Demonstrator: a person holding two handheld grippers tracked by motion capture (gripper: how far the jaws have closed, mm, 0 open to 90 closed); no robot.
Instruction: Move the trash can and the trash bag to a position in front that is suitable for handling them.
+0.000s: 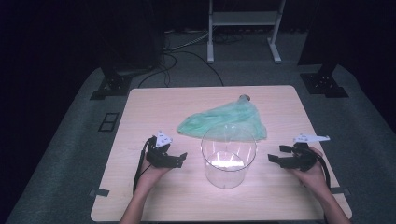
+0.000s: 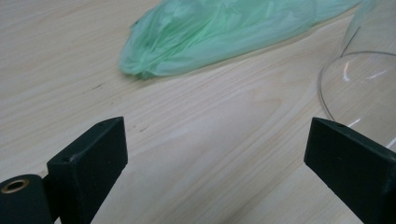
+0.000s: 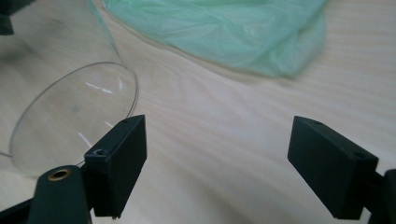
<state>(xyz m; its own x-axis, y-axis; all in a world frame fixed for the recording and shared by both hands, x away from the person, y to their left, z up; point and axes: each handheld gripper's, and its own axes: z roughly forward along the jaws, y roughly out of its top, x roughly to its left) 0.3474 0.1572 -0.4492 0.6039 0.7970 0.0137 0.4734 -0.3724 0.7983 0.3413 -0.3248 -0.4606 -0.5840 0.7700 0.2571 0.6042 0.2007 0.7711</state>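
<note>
With bare table [image 1: 140, 107] on every side, the left gripper [image 1: 180, 157] rests wide open and empty left of the clear jar [image 1: 228, 158], which stands upright mid-table just before the green bag [image 1: 224, 120], the right gripper [image 1: 274, 157] equally wide and empty beyond it, while the high view alone shows both hands.

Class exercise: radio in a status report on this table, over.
Left gripper and right gripper open, flanking clear container. Green bag flat behind it, untouched. Nothing in the way.
</note>
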